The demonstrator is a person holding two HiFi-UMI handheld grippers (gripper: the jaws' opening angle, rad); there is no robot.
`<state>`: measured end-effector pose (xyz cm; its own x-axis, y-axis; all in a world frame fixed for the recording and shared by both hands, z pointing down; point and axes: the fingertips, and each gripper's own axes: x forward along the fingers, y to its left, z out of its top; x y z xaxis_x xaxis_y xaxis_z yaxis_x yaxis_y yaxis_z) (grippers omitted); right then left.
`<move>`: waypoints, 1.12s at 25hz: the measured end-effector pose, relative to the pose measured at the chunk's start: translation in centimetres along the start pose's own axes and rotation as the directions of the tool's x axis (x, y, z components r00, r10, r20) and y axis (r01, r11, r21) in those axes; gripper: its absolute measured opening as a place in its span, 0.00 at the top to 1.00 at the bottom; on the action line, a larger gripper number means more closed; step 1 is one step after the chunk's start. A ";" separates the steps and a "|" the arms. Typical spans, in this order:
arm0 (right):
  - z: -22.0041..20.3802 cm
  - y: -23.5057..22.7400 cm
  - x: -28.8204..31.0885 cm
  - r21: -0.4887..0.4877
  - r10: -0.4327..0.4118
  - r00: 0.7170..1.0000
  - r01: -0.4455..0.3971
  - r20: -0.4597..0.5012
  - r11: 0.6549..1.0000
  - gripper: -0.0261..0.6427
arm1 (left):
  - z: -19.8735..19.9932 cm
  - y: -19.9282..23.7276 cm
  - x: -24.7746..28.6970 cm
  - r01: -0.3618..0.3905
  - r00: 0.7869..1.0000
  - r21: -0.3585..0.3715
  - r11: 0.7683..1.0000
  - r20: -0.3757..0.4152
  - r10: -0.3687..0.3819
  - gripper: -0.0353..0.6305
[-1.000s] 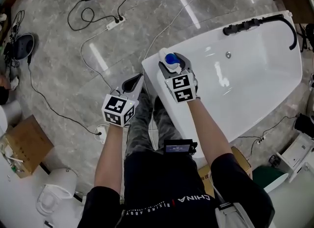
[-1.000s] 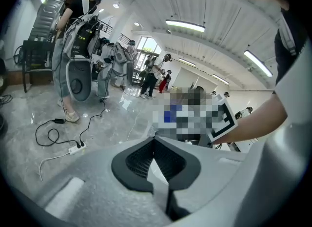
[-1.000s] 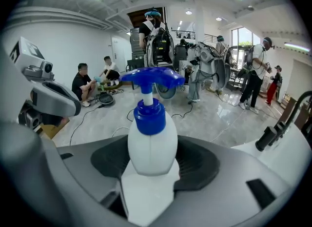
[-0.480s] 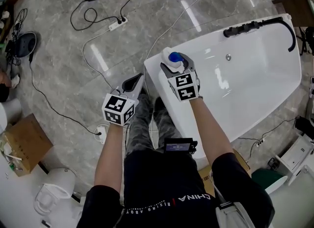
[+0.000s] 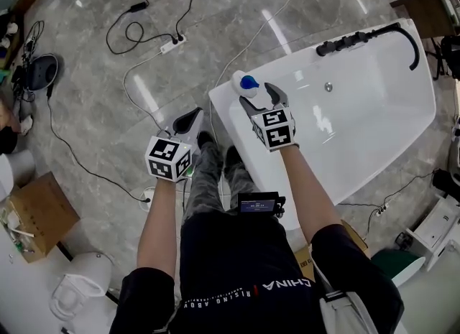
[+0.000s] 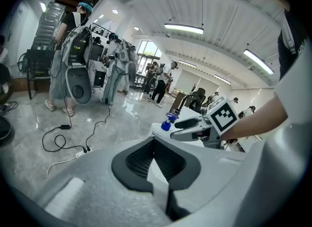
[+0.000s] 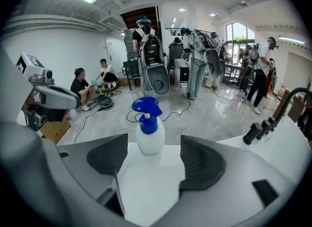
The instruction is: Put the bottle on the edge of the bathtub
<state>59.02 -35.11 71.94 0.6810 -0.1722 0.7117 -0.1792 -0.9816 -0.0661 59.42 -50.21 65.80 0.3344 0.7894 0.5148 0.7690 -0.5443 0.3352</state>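
While the bottle [image 5: 246, 83] stands upright on the corner of the bathtub [image 5: 224, 110], the right gripper [image 5: 259, 95] hangs just behind it with its jaws wide apart. These jaws have just been opening, and neither of them presses on the bottle. In the right gripper view the bottle [image 7: 148, 134] is seen straight ahead of the right gripper [image 7: 153, 155], in line with the gap between the two dark pads [image 7: 108, 156] and a little beyond their tips. Its body is pale and translucent, and its spray head is blue. It rests on the flat white edge of the bathtub [image 7: 146, 187], at the corner far from the black faucet [image 5: 358, 38], which sits on the opposite end of the tub.

The left gripper [image 5: 188, 119] is outside the bathtub, beside the same corner, over the grey marble floor [image 5: 86, 124]. In the left gripper view the jaws of the left gripper [image 6: 155, 158] seem to meet at their tips and nothing is between them, though the wide-angle picture makes this a little hard to judge. From that view the bottle [image 6: 167, 122] appears small, on the tub corner, just in front of the open right gripper [image 6: 181, 128].
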 end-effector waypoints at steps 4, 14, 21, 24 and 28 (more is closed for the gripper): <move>0.1 -0.1 -3.3 0.014 0.015 1.000 -0.015 -0.007 1.000 0.50 | 1.6 -0.9 -1.5 -0.009 1.000 0.015 1.000 0.011 0.009 0.93; 1.6 3.0 -11.8 0.093 0.126 0.991 -0.129 0.034 0.987 0.92 | 3.9 -5.0 -4.6 0.011 1.000 0.044 0.999 0.024 -0.012 0.93; 0.6 5.3 -13.9 0.034 0.198 0.980 -0.198 -0.007 0.980 0.95 | 2.7 -6.7 -6.3 -0.003 1.000 0.033 0.999 0.021 0.002 0.93; 0.4 6.1 -14.3 0.007 0.213 0.977 -0.213 -0.013 0.977 0.95 | 2.0 -7.6 -6.8 -0.010 1.000 0.019 1.000 0.023 0.009 0.93; 0.9 6.3 -14.8 -0.006 0.219 0.976 -0.219 0.000 0.976 0.95 | 1.7 -8.6 -7.3 -0.017 0.999 0.017 1.000 0.029 0.016 0.93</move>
<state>48.46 -38.83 60.40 0.6252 -0.3835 0.6798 -0.3286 -0.9193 -0.2164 51.27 -50.81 57.85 0.3626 0.7886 0.4967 0.7727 -0.5523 0.3128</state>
